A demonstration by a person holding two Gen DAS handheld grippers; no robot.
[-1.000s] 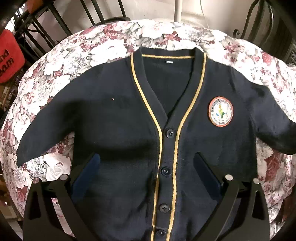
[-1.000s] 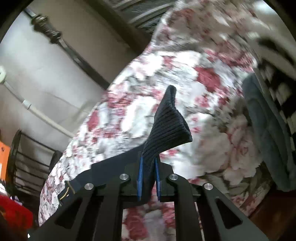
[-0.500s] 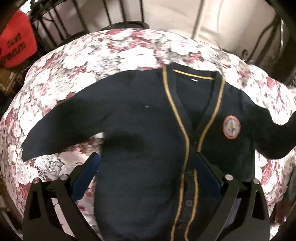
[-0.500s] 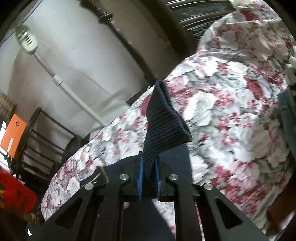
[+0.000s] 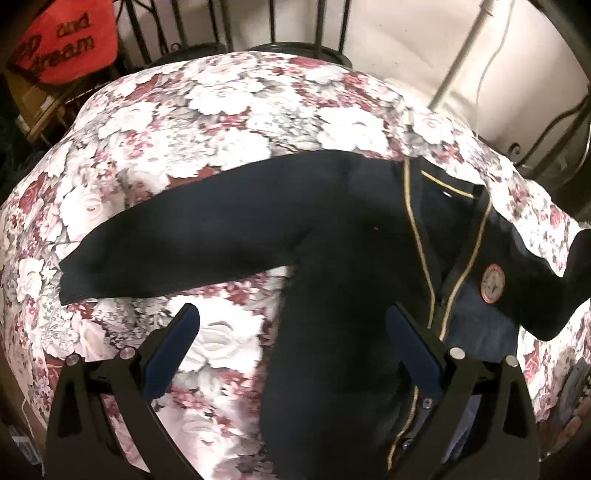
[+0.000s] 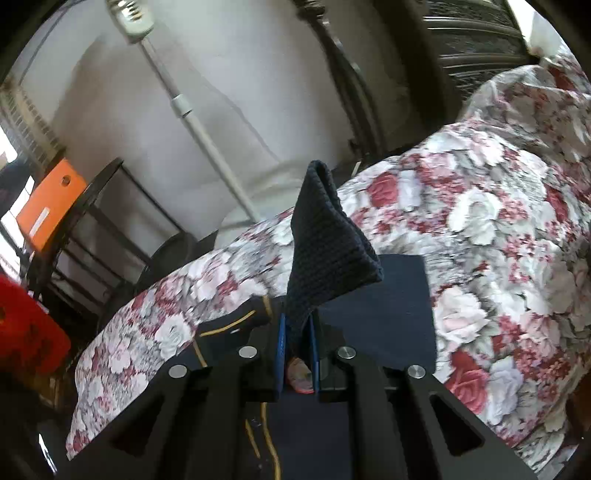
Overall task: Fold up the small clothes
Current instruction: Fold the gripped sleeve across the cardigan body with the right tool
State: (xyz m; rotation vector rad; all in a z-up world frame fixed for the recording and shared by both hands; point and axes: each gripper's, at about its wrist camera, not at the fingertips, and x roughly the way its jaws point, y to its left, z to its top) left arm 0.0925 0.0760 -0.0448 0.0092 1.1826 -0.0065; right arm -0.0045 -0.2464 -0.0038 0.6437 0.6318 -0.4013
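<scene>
A navy cardigan (image 5: 332,236) with gold trim and a round orange badge (image 5: 493,283) lies on a floral-covered table (image 5: 229,122). Its left sleeve (image 5: 177,251) lies flat, stretched out to the left. My left gripper (image 5: 291,339) is open and empty, hovering over the cardigan's left side. My right gripper (image 6: 297,328) is shut on the ribbed cuff of the right sleeve (image 6: 325,240) and holds it above the cardigan's chest. The lifted right sleeve also shows in the left wrist view (image 5: 554,295), folded in toward the badge.
A red cushion with lettering (image 5: 66,40) and metal chair frames (image 5: 236,26) stand behind the table. A white pole (image 6: 192,110), a dark rack (image 6: 85,229) and an orange box (image 6: 48,206) stand by the wall. A floral-covered mound (image 6: 517,155) rises at right.
My right gripper has carried the sleeve cuff up and inward over the cardigan body. My left gripper has shifted left, so the cardigan sits further right in its view.
</scene>
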